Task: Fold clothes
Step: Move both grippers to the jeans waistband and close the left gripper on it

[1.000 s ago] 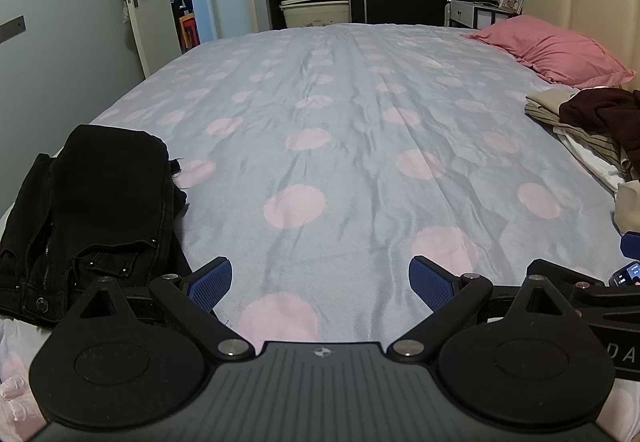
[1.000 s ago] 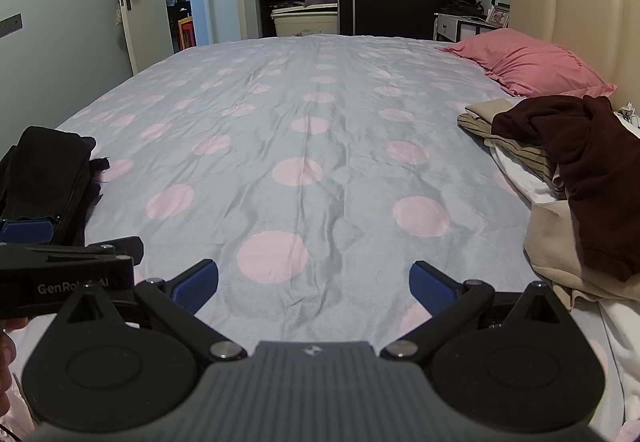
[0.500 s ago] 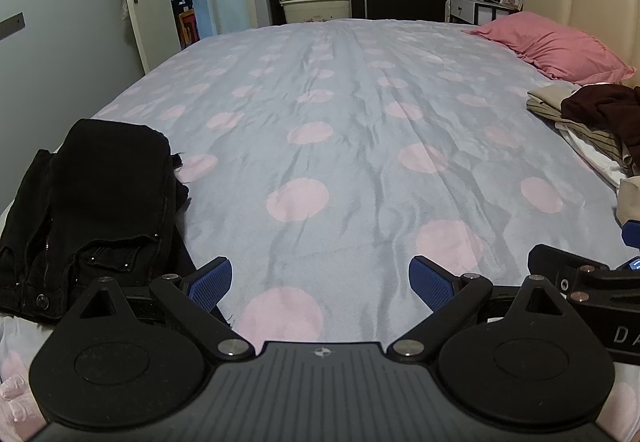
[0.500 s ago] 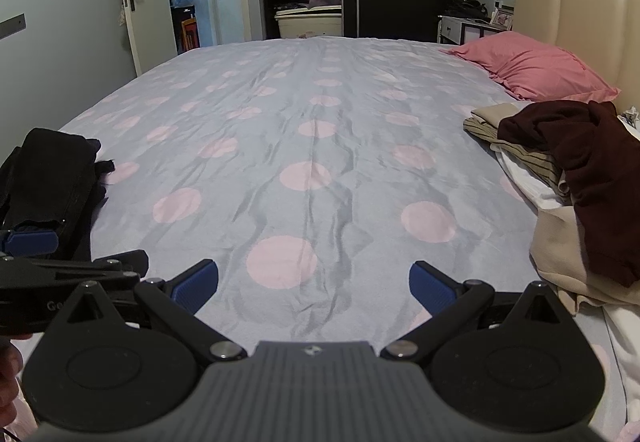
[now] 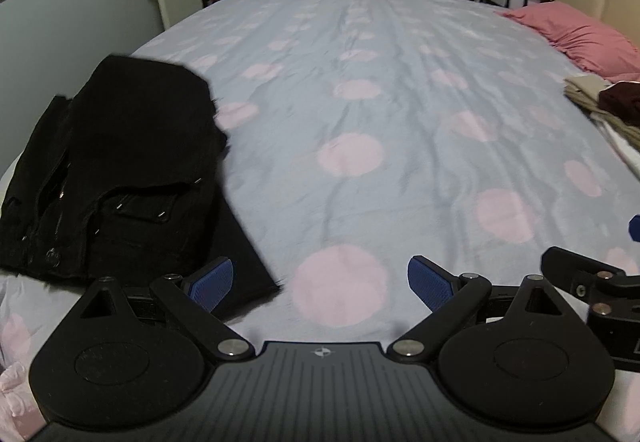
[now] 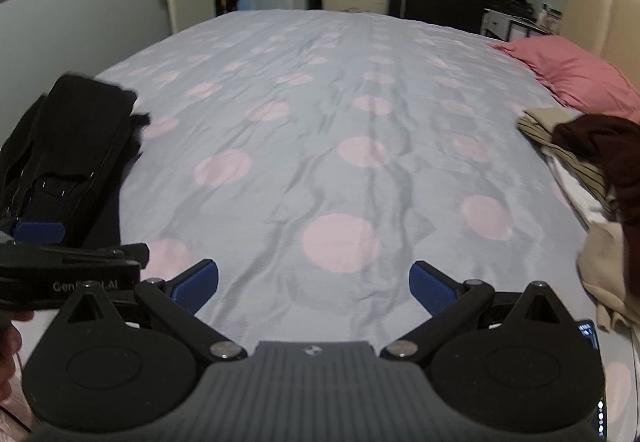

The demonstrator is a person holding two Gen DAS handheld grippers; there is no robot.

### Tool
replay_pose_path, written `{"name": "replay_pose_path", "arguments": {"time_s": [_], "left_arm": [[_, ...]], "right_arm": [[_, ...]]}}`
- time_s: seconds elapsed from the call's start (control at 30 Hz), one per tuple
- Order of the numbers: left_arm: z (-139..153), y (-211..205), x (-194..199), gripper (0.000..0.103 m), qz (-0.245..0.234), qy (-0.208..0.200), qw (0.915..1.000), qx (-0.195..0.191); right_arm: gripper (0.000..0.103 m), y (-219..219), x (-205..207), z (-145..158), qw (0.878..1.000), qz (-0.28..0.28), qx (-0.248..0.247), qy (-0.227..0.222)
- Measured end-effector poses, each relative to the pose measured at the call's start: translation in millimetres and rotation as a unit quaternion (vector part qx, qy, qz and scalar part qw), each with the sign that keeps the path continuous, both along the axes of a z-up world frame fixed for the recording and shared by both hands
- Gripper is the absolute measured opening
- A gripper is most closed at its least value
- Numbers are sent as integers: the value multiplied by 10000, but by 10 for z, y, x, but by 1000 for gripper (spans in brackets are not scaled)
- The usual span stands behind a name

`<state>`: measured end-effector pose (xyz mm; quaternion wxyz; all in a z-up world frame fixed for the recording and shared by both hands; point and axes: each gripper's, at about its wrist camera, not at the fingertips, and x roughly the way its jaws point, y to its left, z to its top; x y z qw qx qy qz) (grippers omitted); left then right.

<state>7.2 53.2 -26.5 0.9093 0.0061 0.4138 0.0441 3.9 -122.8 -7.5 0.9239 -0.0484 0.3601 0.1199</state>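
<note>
Both tools gape wide, empty: left gripper (image 5: 320, 284) seemingly just above black jeans (image 5: 120, 169), right gripper (image 6: 314, 284) over bedspread (image 6: 340, 121).

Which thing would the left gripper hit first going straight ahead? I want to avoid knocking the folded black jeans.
Probably only the bedspread. The left gripper is open, and the black jeans lie left of its line, though depth is unclear.

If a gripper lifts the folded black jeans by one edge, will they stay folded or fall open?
The black jeans would probably fall open: the layers lie loose, unfastened. They look thick, with rivets and a button, so likely heavy for their size. Unlikely to slip on the wrinkled bedsheet.
</note>
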Motion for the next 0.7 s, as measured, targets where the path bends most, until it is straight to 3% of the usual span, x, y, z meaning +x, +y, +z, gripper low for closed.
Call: {"name": "replay_pose_path", "arguments": {"time_s": [0.23, 0.33, 0.5, 0.7], "left_arm": [[-186, 554, 8, 73, 539, 279, 9980, -167], [-198, 746, -15, 65, 609, 303, 9968, -407], [-57, 961, -147, 65, 757, 25, 9963, -415], [-59, 989, -81, 67, 628, -67, 9979, 107]], "right_arm": [[101, 464, 100, -135, 9980, 593, 127, 170], [84, 712, 141, -204, 9956, 892, 90, 261], [77, 1014, 200, -322, 9908, 1254, 72, 508], [75, 1317, 262, -400, 9835, 1670, 143, 678]]}}
